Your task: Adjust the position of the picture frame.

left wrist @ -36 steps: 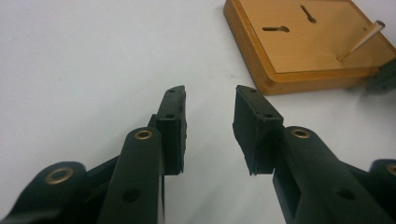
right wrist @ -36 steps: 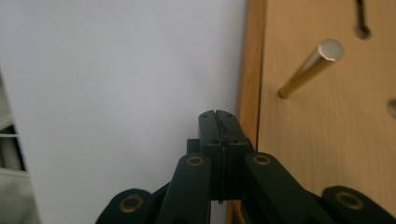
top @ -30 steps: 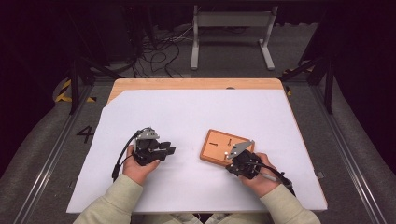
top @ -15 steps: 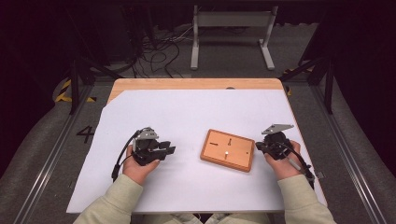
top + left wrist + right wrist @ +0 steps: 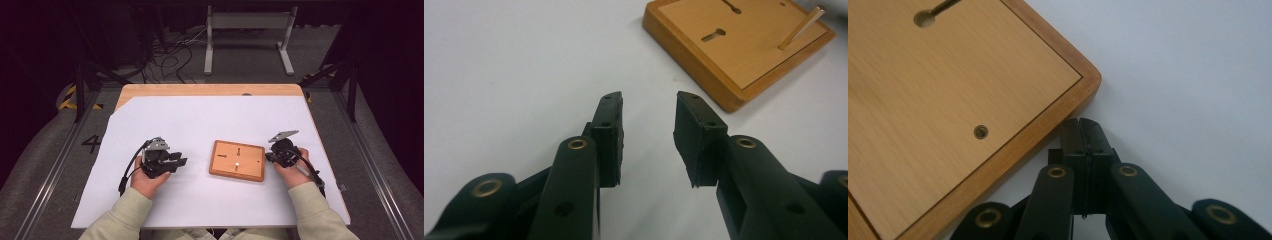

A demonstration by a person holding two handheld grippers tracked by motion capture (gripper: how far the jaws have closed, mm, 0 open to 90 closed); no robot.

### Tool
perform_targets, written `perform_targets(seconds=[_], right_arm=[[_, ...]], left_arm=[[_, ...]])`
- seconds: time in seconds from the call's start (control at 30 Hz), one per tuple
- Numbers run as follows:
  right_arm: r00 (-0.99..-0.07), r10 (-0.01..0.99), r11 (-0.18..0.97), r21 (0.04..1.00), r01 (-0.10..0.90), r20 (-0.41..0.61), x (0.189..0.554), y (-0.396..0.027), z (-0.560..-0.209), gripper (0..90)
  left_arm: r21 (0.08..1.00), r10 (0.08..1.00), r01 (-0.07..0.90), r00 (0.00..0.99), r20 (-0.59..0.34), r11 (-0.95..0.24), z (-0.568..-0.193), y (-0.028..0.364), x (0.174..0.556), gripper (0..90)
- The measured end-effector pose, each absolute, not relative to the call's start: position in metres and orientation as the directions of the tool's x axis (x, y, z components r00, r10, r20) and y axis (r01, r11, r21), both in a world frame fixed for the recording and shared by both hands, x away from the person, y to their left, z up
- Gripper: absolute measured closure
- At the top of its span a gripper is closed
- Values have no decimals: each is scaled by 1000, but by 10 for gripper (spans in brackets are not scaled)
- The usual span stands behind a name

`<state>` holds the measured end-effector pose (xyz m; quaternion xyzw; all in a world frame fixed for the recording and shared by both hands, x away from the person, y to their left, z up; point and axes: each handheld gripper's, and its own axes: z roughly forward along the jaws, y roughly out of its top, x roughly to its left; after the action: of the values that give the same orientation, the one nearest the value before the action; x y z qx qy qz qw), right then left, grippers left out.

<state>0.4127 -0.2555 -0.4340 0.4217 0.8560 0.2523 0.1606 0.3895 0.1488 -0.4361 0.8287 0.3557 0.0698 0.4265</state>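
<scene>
A square wooden board (image 5: 246, 168) lies flat on the white sheet, with keyhole slots and one thin peg (image 5: 236, 163) standing in it. My right gripper (image 5: 269, 156) is shut with nothing in it. Its tips (image 5: 1082, 126) sit against the board's side edge (image 5: 1048, 131) near a corner, beside a small brass-lined hole (image 5: 980, 131). My left gripper (image 5: 181, 160) rests on the sheet left of the board and points toward it. Its jaws stand open and empty (image 5: 649, 107). In the left gripper view the board (image 5: 744, 55) and its tilted peg (image 5: 801, 27) lie ahead at the upper right.
The white sheet (image 5: 200, 120) covers most of a wooden table (image 5: 210, 90). Beyond the table's far edge are floor cables (image 5: 170, 55) and a metal stand (image 5: 247, 30). Dark floor rails run along both sides.
My right gripper left the board's near right corner, swung out to the right, then came back a little to the board's right edge. The left gripper has stayed put.
</scene>
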Motion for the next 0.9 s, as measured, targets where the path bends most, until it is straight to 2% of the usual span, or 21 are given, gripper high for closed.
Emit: perform_targets(seconds=[0.4, 0.57, 0.7, 0.9], right_arm=[[-644, 762, 560, 574, 598, -73, 422, -224, -436, 900], [-638, 766, 514, 669, 537, -76, 409, -240, -415, 900], [-670, 737, 474, 777, 415, -92, 393, -256, -394, 782], [-688, 722, 419, 836, 356, -69, 383, -279, -382, 663]], left_arm=[[763, 652, 526, 735, -187, -375, -435, 152, 389, 636], [790, 649, 483, 747, -147, -377, -429, 153, 385, 615], [810, 654, 442, 750, -97, -387, -418, 152, 381, 565], [830, 655, 407, 752, -68, -381, -409, 152, 384, 467]])
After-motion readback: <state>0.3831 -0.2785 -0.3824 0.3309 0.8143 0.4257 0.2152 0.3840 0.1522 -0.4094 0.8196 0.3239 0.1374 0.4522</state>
